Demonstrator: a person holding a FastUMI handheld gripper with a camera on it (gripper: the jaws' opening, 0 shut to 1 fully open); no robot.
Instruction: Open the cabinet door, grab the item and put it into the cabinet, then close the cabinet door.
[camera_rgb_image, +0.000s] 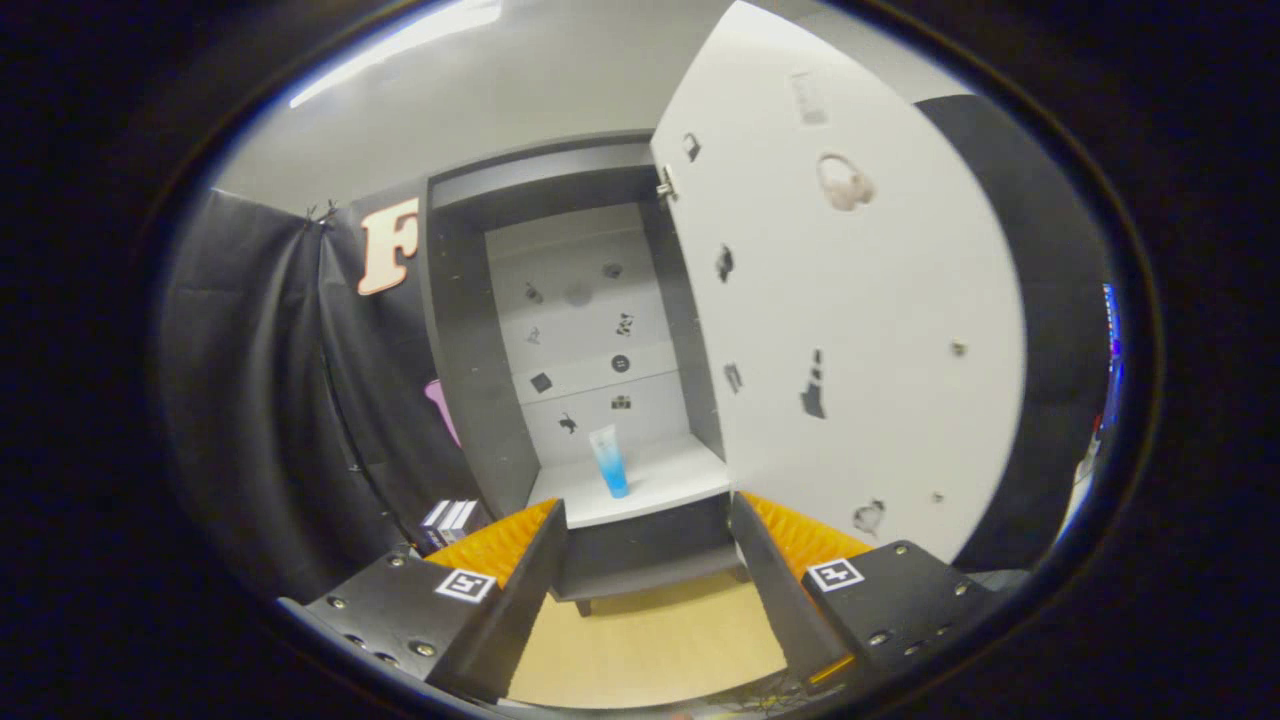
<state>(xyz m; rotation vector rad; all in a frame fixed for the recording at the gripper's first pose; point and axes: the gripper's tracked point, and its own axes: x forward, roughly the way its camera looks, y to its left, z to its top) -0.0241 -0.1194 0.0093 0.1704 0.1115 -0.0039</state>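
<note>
My gripper (648, 560), fingers spread and empty, faces the cabinet (470, 330); door (850, 330) swung open right, tube (609, 461) upright on the shelf (670, 480) beyond.

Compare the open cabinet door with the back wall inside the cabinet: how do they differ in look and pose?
The cabinet door swings out towards the gripper, whose fingers are open and empty; the back wall faces straight on, beyond the blue tube.
The door is brightly lit; the back wall lies in shade.
The door is one plain panel; the back wall shows horizontal bands.
Both are pale and carry small dark stickers.
</note>
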